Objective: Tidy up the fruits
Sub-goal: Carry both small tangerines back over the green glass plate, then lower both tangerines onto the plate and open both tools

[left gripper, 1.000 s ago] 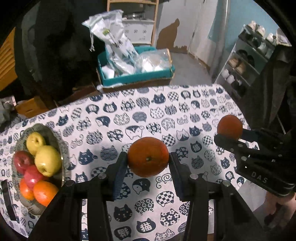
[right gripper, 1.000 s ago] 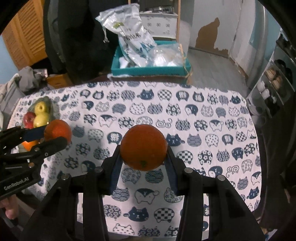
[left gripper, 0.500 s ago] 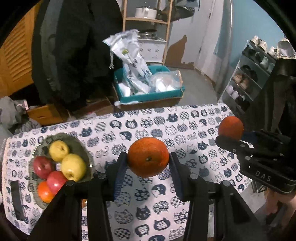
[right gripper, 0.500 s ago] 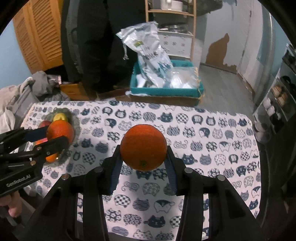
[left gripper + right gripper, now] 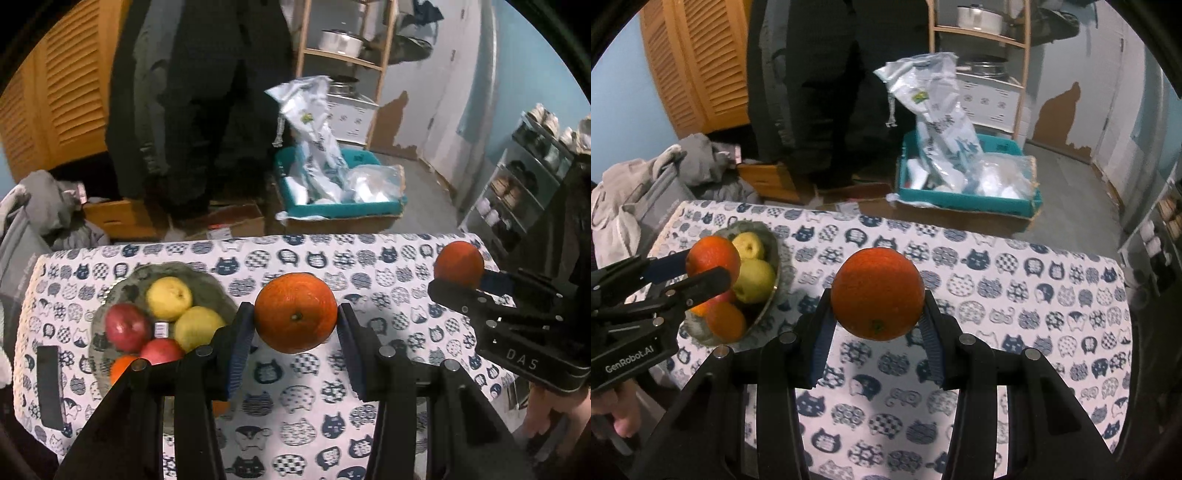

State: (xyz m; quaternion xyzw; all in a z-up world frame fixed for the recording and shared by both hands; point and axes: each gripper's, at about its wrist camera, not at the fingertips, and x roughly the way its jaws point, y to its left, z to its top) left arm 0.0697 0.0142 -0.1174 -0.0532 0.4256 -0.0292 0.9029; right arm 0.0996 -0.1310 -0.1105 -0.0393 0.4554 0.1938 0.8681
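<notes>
Both grippers rose; left gripper point(image 5: 295, 325) and right gripper point(image 5: 875, 317) each pinch 1 orange point(image 5: 295, 312), bound for the bowl point(image 5: 207, 284).

We identify a lived-in home: a cat-print tablecloth point(image 5: 997, 295), louvered wooden doors point(image 5: 698, 62), a shelf with cooking pots point(image 5: 343, 40), a shoe rack point(image 5: 532, 173), and peeling wall paint point(image 5: 1067, 118).
</notes>
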